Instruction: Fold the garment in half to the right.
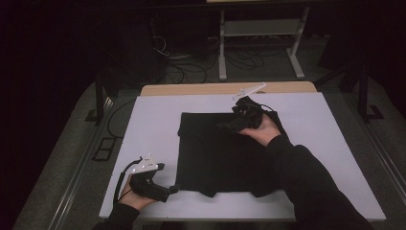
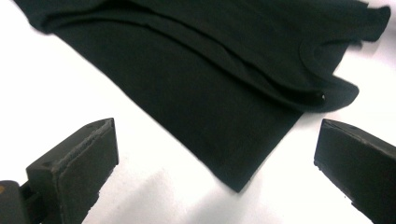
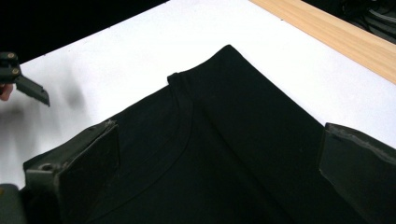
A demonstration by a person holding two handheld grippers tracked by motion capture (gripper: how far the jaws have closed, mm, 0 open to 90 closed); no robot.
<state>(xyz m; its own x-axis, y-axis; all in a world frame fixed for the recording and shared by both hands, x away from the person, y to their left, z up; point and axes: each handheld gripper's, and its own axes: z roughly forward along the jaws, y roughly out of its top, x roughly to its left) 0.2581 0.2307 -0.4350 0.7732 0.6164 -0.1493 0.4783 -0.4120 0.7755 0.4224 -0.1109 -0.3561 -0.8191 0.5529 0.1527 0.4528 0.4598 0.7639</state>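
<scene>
We see a black shirt (image 1: 215, 153), soft matte knit, folded to a rough rectangle mid-table (image 1: 153, 124), nearer its front edge. Left gripper (image 1: 173, 190) sits by the shirt's front-left corner, jaws apart; right gripper (image 1: 225, 126) over its far edge, jaws apart.

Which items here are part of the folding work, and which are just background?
In use:
black garment
left gripper, open, near its corner
right gripper, open, above its far part

Just around:
white table top
metal frame
floor cables
</scene>
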